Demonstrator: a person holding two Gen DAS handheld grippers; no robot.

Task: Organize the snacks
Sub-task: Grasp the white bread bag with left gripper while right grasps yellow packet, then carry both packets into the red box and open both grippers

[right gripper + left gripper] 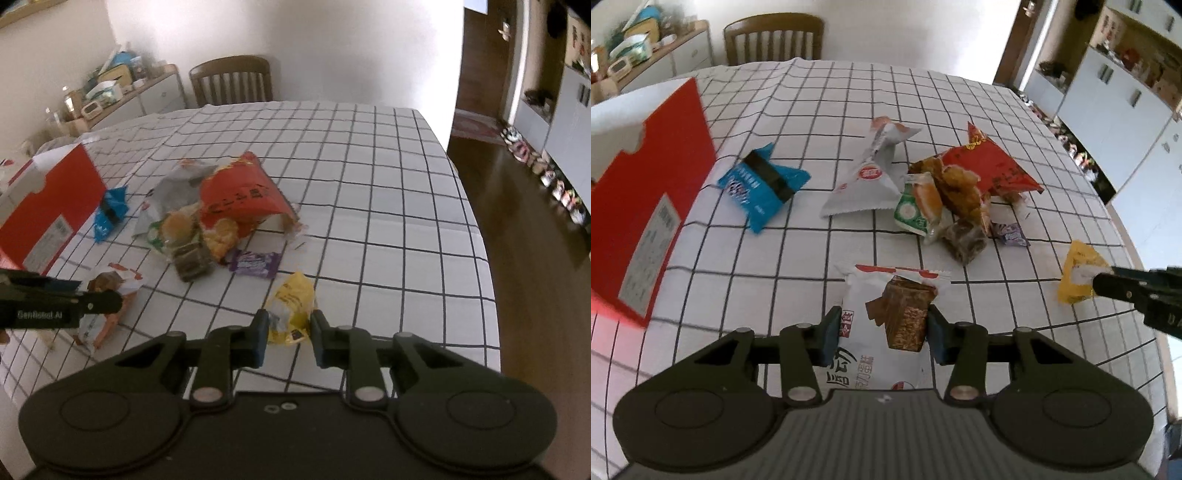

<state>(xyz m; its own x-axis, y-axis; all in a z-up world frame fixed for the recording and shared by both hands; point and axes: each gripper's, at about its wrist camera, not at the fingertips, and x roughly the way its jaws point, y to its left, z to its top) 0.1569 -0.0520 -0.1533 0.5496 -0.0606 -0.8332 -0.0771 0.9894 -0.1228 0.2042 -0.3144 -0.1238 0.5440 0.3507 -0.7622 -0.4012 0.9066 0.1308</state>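
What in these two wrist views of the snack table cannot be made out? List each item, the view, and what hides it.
- Inside of the red box: left wrist view, cut off by the picture's edge; only its outer wall shows.
- Lower part of the white cake packet: left wrist view, behind the left claw.
- Print on the yellow packet: right wrist view, blurred, partly behind the right claw.
- Purple packet: left wrist view, too small to read.

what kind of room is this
Most likely a home dining room: a table under a grid-pattern tablecloth, a wooden chair pushed up to its far side, and a cluttered sideboard against the wall.
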